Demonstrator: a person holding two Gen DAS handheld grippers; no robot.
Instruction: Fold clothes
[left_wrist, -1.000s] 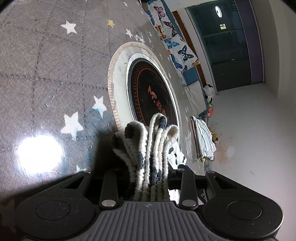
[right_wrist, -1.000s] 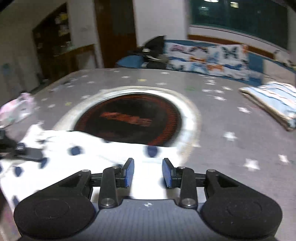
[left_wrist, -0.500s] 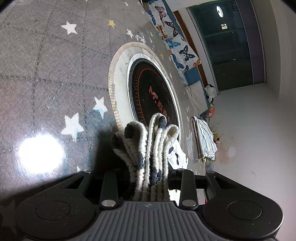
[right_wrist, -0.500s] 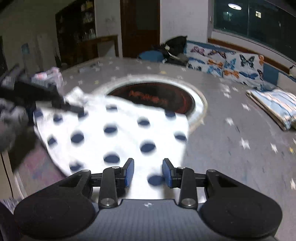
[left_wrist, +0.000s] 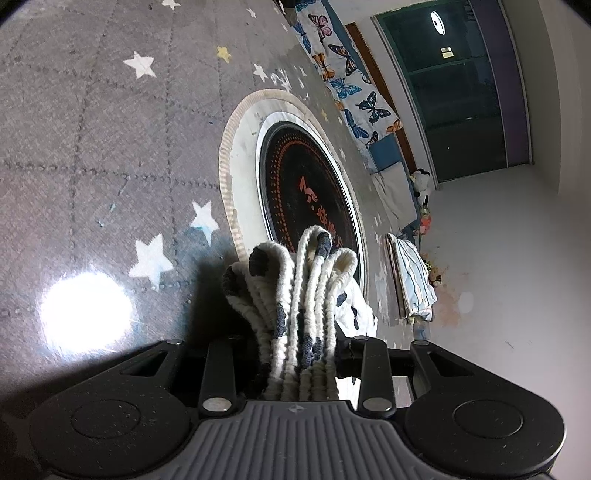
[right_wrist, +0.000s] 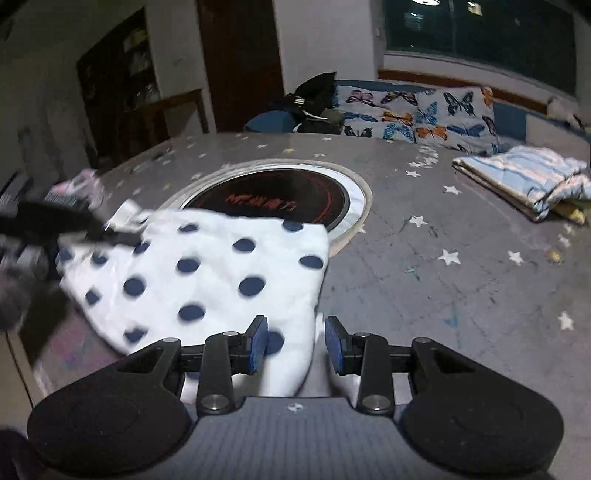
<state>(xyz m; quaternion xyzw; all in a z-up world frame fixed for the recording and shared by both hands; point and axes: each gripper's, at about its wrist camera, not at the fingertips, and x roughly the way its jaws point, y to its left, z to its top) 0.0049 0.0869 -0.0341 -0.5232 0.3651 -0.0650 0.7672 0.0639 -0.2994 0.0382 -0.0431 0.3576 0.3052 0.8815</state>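
Observation:
A white garment with dark blue dots (right_wrist: 207, 273) lies spread on the grey star-patterned table. My left gripper (left_wrist: 295, 354) is shut on its bunched, ribbed edge (left_wrist: 295, 295); in the right wrist view that gripper (right_wrist: 48, 225) shows blurred at the garment's far left corner. My right gripper (right_wrist: 294, 345) is open, its blue pads on either side of the garment's near right corner without pressing it.
A round black hotplate with a pale rim (right_wrist: 273, 199) is set in the table's middle, partly under the garment. A folded blue-striped cloth (right_wrist: 524, 181) lies at the far right. A pink item (right_wrist: 79, 186) sits at the left edge. A butterfly-print sofa (right_wrist: 417, 110) stands behind.
The right gripper has swung about and drawn back, so the garment's near right corner now lies between its open fingers. The left gripper keeps its hold, barely moved.

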